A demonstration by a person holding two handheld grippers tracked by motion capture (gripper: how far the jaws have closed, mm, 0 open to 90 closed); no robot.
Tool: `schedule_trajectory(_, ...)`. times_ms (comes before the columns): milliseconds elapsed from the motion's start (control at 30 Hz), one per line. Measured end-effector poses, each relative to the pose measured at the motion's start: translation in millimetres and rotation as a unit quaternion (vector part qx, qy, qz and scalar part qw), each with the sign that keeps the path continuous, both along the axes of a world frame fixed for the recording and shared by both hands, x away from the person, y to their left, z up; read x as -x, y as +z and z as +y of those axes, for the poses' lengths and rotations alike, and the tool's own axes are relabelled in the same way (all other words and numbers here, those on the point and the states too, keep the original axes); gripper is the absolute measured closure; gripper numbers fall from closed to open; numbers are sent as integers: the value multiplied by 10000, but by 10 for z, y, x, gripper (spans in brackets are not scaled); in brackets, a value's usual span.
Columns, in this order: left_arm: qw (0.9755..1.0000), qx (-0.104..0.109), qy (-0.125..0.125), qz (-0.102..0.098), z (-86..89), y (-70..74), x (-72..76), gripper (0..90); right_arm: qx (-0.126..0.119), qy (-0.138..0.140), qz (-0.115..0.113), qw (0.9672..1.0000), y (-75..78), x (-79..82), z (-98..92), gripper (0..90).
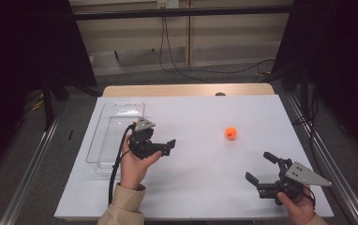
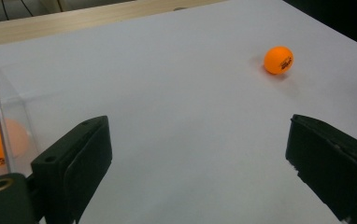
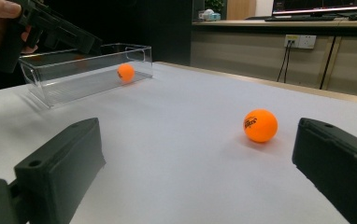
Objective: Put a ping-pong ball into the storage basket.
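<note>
A person at a white-covered table [image 1: 205, 187] works two hand-held grippers, seemingly moving orange balls into a clear box [image 1: 103, 140] at the left. The left gripper [image 1: 167, 146] hangs just right of the box with its jaws wide apart and nothing between them, pointing across the table toward the loose ball [image 1: 231, 133]; it looks freed up for the next pick. One ball [image 3: 125, 72] already lies inside the box, seen through its clear wall, which suggests the box is the drop point. The loose ball sits alone right of centre, well apart from both grippers. The right gripper [image 1: 259, 169] waits at the near right corner, jaws also apart and empty, aimed at that ball from the near side, perhaps parked out of the way.

The surface is a plain white sheet over a wooden top, whose bare far edge [image 1: 186, 89] shows. Beyond it, cables [image 1: 177, 65] trail over a grey floor, dark screens close off both sides, and a desk with a monitor [image 3: 321, 6] stands in the room behind
</note>
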State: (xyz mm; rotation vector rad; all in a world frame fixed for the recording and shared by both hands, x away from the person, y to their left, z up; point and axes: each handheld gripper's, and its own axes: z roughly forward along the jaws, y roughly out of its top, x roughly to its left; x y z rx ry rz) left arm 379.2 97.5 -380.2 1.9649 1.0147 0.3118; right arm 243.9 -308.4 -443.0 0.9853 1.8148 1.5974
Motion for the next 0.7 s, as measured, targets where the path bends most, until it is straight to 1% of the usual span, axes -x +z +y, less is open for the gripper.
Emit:
schedule_trajectory(200,9999,98,-30,5,-29,-12,2,71,0,0,-3,10000,2,2,-1,16)
schedule_trajectory(367,10000,52,-46,3,-58,-32,0,66,6,7,-7,10000,3,4,3,16)
schedule_trajectory(433,10000,67,-47,9,-80,-40,2,67,6,3,-4,10000,3,2,1,17)
schedule_trajectory(467,10000,19,-81,-2,-90,-45,2,67,3,-2,-1,10000,2,2,0,16)
schedule_trajectory(667,9999,9,-137,-2,-170,-77,13,66,-1,-12,-6,10000,3,1,-4,14)
schedule_trajectory(700,9998,-32,-175,-7,-179,-82,13,66,2,-18,-3,10000,3,1,-4,13)
